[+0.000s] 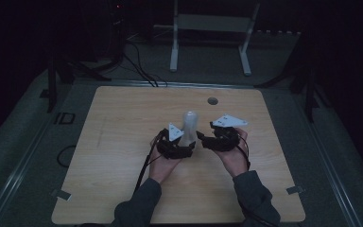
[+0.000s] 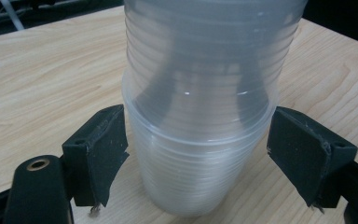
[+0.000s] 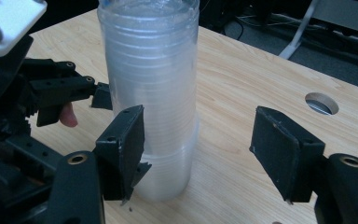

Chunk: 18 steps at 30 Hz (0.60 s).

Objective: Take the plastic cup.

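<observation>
A stack of clear plastic cups point(image 1: 188, 128), nested one inside another, stands upright on the table point(image 1: 123, 142). The left gripper point(image 2: 196, 154) straddles it with jaws apart, not pressing. The right gripper point(image 3: 198, 154) gapes beside it, holding nothing.

Upright stack of clear plastic cups point(image 3: 151, 93) on the wooden table point(image 3: 242, 93), beside the gaping right claw point(image 3: 205, 154).

Clear ribbed cup stack point(image 2: 205, 116), black tools w/ grey plates, light woodgrain table point(image 1: 123, 156).

A stack of clear, ribbed plastic cups point(image 2: 205, 116) stands glossy on a matt, pale wood-grain table point(image 2: 42, 79). The gripper pads point(image 3: 286, 149) look rough, black and dull.
</observation>
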### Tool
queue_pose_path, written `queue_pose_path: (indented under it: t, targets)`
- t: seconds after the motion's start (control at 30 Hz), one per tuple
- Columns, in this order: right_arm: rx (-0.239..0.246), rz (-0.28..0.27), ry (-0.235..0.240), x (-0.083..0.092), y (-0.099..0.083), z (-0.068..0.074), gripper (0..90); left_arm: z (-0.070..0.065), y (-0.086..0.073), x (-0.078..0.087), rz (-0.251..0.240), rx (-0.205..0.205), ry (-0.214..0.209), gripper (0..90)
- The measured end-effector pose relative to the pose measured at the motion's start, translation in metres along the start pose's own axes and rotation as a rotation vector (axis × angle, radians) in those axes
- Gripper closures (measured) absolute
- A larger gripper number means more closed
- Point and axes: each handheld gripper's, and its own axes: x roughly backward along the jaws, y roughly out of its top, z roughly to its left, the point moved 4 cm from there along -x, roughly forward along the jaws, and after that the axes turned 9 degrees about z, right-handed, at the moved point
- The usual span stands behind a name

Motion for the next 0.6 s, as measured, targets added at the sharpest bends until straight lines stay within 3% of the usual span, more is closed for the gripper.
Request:
queue_pose_path:
  t: [0.6]
  targets:
    - [-0.009, -0.031, 0.041, -0.004, 0.020, 0.003, 34.6, 0.000, 0.001, -0.001, -0.016, -0.009, 0.010, 22.7]
